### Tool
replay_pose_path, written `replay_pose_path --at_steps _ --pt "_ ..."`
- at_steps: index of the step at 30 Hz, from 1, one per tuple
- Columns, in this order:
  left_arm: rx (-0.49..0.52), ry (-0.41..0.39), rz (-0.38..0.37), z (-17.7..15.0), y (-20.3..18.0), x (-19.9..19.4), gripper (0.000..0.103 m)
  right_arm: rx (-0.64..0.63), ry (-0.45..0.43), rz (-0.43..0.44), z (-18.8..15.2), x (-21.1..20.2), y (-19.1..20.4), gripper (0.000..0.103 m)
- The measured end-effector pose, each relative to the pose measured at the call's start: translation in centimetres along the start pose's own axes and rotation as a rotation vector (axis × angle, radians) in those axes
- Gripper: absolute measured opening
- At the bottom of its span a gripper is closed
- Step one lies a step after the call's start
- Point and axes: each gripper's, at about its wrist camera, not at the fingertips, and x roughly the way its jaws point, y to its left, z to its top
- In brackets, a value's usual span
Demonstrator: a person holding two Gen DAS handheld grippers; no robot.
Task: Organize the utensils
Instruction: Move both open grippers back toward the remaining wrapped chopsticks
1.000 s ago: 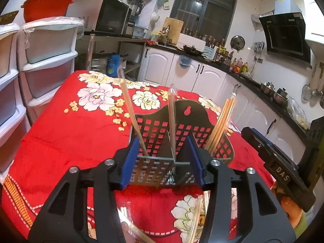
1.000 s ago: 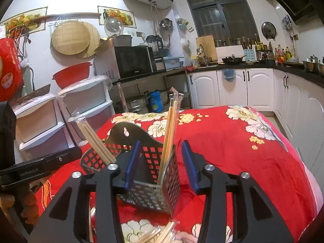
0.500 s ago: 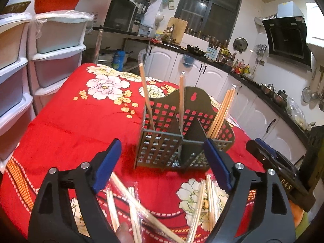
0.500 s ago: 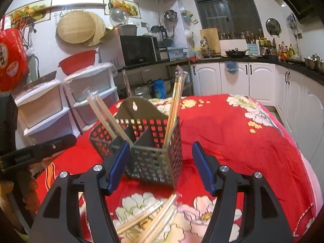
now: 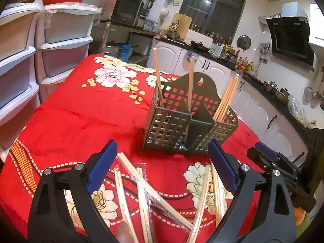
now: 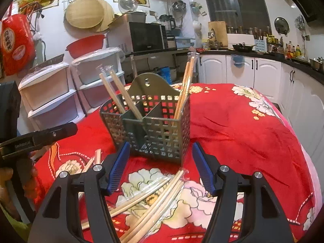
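Currently the caddy (image 5: 189, 119) stands upright on the red cloth (image 5: 85, 119), ahead of both grippers and touching neither. It is a dark perforated holder with inner dividers; wrapped chopsticks (image 5: 224, 98) lean in its compartments, one pair at the left, one near the middle, a bundle at the right in the left wrist view.

Left gripper (image 5: 162, 166): jaws wide apart, having just been opening, with nothing between the pads. The caddy sits just beyond the fingertips. Loose chopsticks (image 5: 141, 184) in clear sleeves lie criss-crossed on the cloth below and between the fingers.

Right gripper (image 6: 161, 167): jaws partly apart, opened wider within the last second, nothing gripped. The caddy (image 6: 149, 125) stands just beyond the tips, roughly centred on the gap. A fan of loose chopsticks (image 6: 154, 194) lies on the cloth (image 6: 239, 133) beneath the jaws.

At the left edge of the right wrist view, a hand (image 6: 8, 182) holds the left gripper's body.
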Motion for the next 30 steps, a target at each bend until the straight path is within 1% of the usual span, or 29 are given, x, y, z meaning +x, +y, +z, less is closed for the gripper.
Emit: replay_pose_path --at_steps 10,18,24,26,27,30 --pt "-0.031 0.031 0.041 -1.6 2.0 -0.4 0.082 -0.020 0.044 0.024 -1.1 0.1 0.9 0.062" --pt "-0.053 0.065 0.086 -3.1 4.1 -0.4 0.082 -0.037 0.101 0.031 -2.0 1.2 1.4 0.062" --pt "-0.058 0.102 0.083 -3.8 4.9 0.2 0.082 -0.037 0.162 0.015 -2.6 2.7 1.0 0.062" --pt "-0.076 0.131 0.068 -4.0 5.1 0.8 0.078 -0.035 0.185 0.013 -2.7 3.3 0.8 0.062" --pt "-0.085 0.147 0.058 -4.0 5.3 1.1 0.072 -0.032 0.194 0.008 -2.7 3.6 0.7 0.062" --pt "-0.103 0.192 0.030 -4.0 5.5 2.2 0.064 -0.013 0.218 0.001 -2.8 4.4 0.0 0.062"
